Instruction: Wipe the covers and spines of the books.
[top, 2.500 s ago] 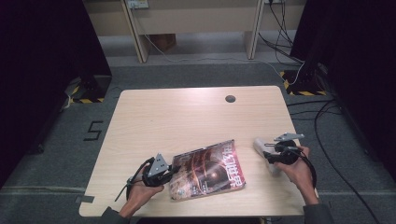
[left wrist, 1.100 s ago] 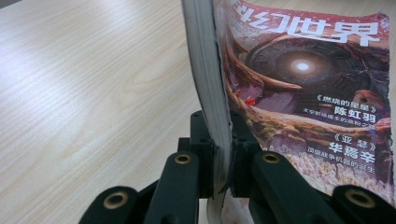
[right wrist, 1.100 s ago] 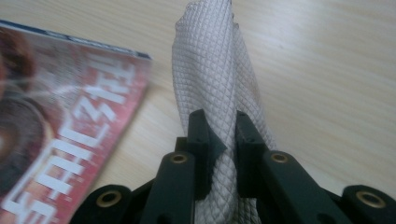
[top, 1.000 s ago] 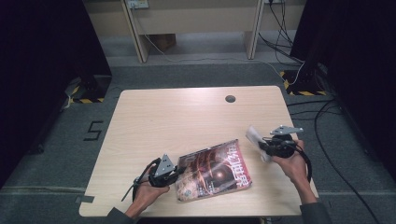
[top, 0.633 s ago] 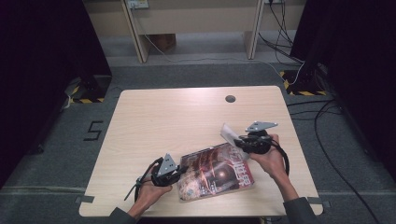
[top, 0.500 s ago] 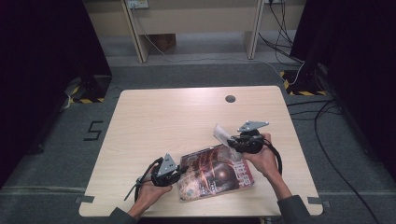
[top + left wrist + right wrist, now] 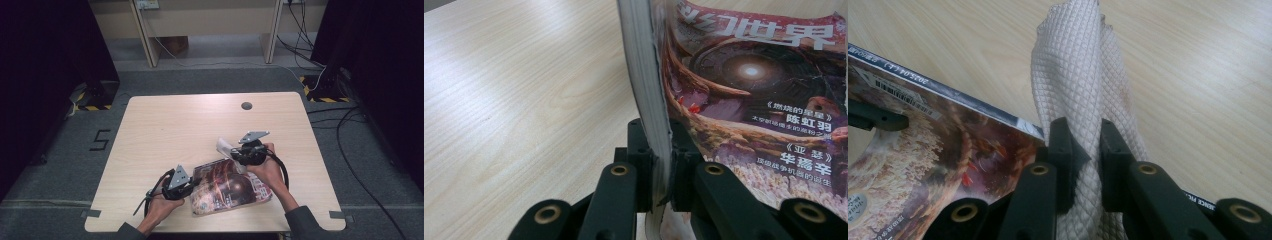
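Left gripper view, left gripper (image 7: 659, 165) jaws clamped on magazine (image 7: 749, 100) edge, right gripper (image 7: 1080, 150) jaws pinching quilted cloth (image 7: 1078, 75) upright between them, magazine corner just left of jaws, on table (image 7: 175, 125).

Lab: black curtains (image 7: 45, 55), floor cables (image 7: 350, 125), hazard tape (image 7: 320, 97)

Magazine (image 7: 923, 165) cut off by frame edge; cloth's (image 7: 1083, 90) lower end behind jaws

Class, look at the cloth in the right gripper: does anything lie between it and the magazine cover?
Nothing visible does. The cloth, clamped in the right gripper, hangs at the magazine's upper edge, with bare table around. The left gripper pinches the magazine's edge.
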Available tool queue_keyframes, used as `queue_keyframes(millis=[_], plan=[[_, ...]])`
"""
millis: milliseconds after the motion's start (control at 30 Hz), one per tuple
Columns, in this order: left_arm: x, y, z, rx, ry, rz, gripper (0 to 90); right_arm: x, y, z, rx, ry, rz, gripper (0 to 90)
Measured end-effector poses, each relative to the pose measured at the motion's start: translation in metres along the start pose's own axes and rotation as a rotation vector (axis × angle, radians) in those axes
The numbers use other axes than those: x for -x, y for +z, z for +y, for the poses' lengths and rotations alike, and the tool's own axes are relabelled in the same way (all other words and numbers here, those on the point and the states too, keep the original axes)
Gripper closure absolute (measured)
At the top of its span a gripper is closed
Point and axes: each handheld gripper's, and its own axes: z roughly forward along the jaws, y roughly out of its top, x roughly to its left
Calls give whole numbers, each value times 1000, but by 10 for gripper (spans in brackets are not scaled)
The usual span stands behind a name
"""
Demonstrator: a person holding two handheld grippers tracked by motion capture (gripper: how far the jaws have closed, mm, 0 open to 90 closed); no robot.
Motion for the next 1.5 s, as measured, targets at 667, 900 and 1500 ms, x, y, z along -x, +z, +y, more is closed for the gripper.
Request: queue_keyframes(millis=[667,900,1500], plan=[[1,1,0,-5,3,18,828,-36,6,18,22,-75,78,806],[1,2,0,-4,5,20,827,-53,6,27,37,-108,119,806],[2,2,0,-3,5,30,819,-87,10,46,52,-174,182,804]])
